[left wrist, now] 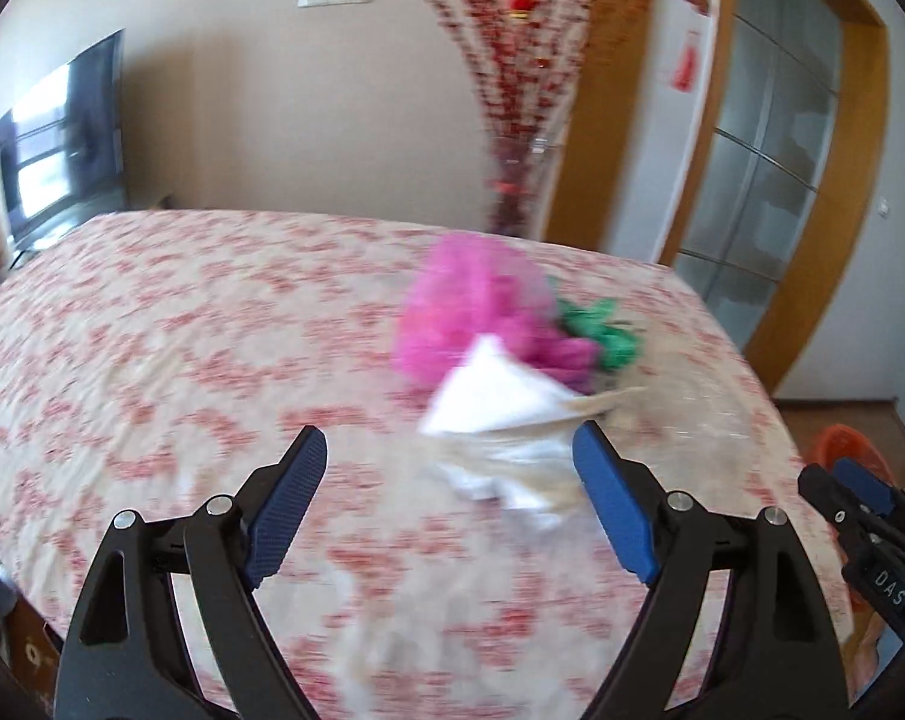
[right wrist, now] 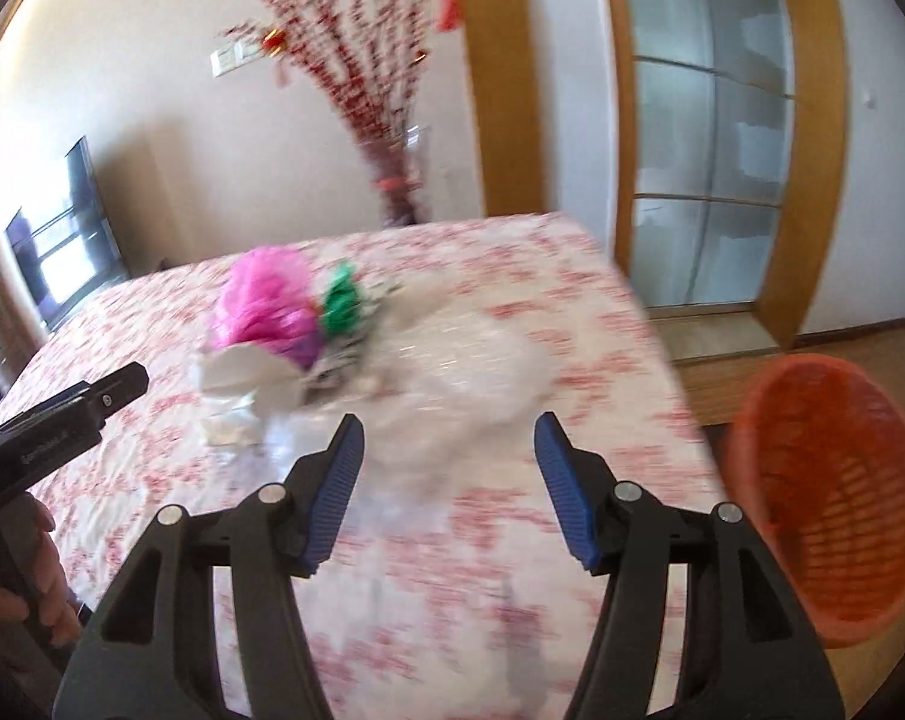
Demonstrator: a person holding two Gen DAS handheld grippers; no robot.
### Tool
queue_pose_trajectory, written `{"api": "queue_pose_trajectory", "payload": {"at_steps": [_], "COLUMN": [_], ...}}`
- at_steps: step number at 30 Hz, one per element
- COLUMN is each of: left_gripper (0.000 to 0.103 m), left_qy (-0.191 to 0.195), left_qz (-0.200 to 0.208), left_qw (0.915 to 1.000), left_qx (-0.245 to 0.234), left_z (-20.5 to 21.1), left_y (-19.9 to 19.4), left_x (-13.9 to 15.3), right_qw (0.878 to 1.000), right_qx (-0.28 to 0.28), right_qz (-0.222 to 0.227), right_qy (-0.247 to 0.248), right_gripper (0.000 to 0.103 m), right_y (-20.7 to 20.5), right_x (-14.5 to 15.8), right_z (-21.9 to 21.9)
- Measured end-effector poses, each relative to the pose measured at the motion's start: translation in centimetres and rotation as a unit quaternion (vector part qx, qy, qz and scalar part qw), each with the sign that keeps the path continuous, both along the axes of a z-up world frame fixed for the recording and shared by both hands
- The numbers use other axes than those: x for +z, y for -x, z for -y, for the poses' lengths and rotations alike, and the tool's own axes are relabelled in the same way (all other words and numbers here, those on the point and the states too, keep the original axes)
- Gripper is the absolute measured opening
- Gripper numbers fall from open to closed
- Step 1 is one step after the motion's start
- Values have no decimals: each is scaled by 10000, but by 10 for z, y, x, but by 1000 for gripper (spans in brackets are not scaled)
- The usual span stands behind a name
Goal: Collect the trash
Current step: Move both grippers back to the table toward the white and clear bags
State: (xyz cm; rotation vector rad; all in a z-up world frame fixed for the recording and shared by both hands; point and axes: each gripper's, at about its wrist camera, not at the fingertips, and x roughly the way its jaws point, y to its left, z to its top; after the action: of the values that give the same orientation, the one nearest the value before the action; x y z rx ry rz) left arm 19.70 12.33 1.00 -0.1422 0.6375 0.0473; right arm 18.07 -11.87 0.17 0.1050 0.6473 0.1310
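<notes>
Left gripper [left wrist: 449, 456]: jaws apart | trash pile [left wrist: 500, 360] just ahead, untouched

The bed is covered by a matt cotton-like sheet printed in red and cream [left wrist: 152, 324], on which crumpled pink plastic film [left wrist: 470, 306], green glossy plastic film [right wrist: 341, 303], white matt paper [left wrist: 494, 396] and a clear glossy plastic bag [right wrist: 452, 372] are seen. An orange latticed plastic basket [right wrist: 836, 498] is shown on a wooden floor [right wrist: 872, 336], and ribbed blue pads [right wrist: 338, 480] are set on matt black plastic finger arms with metal pins.

Bright, soft daylight fills both views, heavily motion-blurred, with fisheye bending and dark vignetted corners.
</notes>
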Motion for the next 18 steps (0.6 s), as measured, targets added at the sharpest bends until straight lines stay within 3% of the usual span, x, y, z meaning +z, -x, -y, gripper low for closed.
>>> {"api": "queue_pose_trajectory", "payload": {"at_steps": [8,16,18], "left_gripper": [85,87,88], "left_qy": [111,175,205], "left_qz": [-86,-206,-249], "left_qw": [9995,9990,9990], "left_qx": [284,350,324], "left_z": [-48,-60,-61], "left_y": [8,7,6], "left_x": [-18,-28,-30], "right_qw": [9992,9975,9968], "right_qx": [151,163,226], "right_qz": [-374,-679,-765], "right_qy": [-80,65,64], "right_gripper": [57,57,51], "right_y": [-28,-50,-52], "right_x": [-24,-46,-52], "right_z": [-43,-65,-67]}}
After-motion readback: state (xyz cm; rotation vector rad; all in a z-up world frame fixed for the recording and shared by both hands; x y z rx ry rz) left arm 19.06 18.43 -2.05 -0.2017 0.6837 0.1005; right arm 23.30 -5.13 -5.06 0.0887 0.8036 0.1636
